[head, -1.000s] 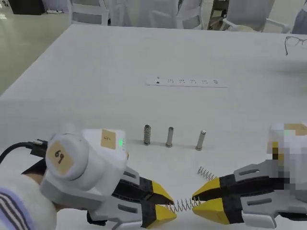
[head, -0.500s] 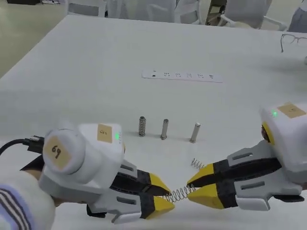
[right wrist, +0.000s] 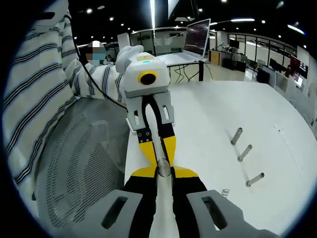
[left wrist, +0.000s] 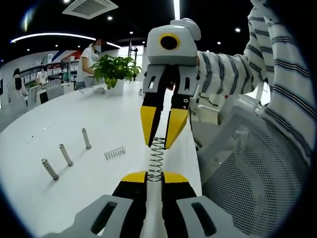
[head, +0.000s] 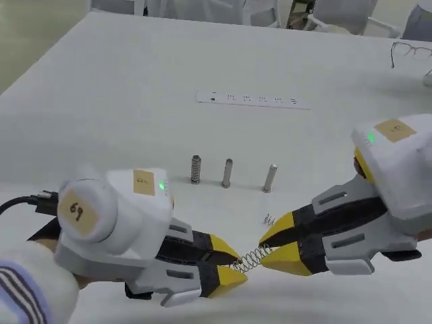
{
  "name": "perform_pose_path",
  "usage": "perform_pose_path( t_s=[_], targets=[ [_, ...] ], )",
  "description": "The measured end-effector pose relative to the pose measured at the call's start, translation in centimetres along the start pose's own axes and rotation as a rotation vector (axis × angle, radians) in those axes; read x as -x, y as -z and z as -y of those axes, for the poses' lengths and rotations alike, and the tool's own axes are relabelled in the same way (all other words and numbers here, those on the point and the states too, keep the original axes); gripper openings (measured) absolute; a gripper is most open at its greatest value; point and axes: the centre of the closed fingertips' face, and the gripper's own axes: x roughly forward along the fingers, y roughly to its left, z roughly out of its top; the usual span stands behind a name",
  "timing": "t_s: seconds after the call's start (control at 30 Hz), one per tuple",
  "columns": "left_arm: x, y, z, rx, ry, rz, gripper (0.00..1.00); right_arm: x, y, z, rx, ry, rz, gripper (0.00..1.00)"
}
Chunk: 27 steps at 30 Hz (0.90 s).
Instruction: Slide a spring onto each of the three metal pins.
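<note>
My left gripper [head: 233,270] and right gripper [head: 266,246] meet tip to tip, each with its fingers pinching one end of the same spring [head: 250,258], which hangs stretched between them just above the table [head: 121,101]. At twelve o'clock from it stand the three pins: the left pin [head: 196,169] wears a spring, while the middle pin [head: 227,173] and the right pin [head: 269,179] are bare. A loose spring [head: 268,219] lies at one o'clock, near the right gripper's tips.

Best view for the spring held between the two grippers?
Left gripper view: the held spring runs full length, coils distinct, from the left gripper up to the right gripper. Head view shows it short, ends hidden by yellow fingers. Right gripper view sees it nearly end-on, a few coils.
</note>
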Motion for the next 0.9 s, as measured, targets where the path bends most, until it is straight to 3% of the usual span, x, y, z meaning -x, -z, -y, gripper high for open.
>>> perform_pose_path(
  t_s=[0.2, 0.6, 0.9],
  targets=[
    [-0.1, 0.1, 0.1, 0.013, -0.012, 0.012, 0.02, -0.2, -0.2, -0.1, -0.016, 0.0, -0.032, 0.08],
    [-0.7, -0.5, 0.6, 0.007, -0.01, 0.045, 0.02, -0.2, -1.0, -0.5, 0.087, -0.017, -0.132, 0.08],
    [-0.9, -0.8, 0.8, 0.002, -0.011, 0.06, 0.02, 0.3, -0.6, -0.8, 0.158, -0.039, -0.219, 0.08]
  ],
)
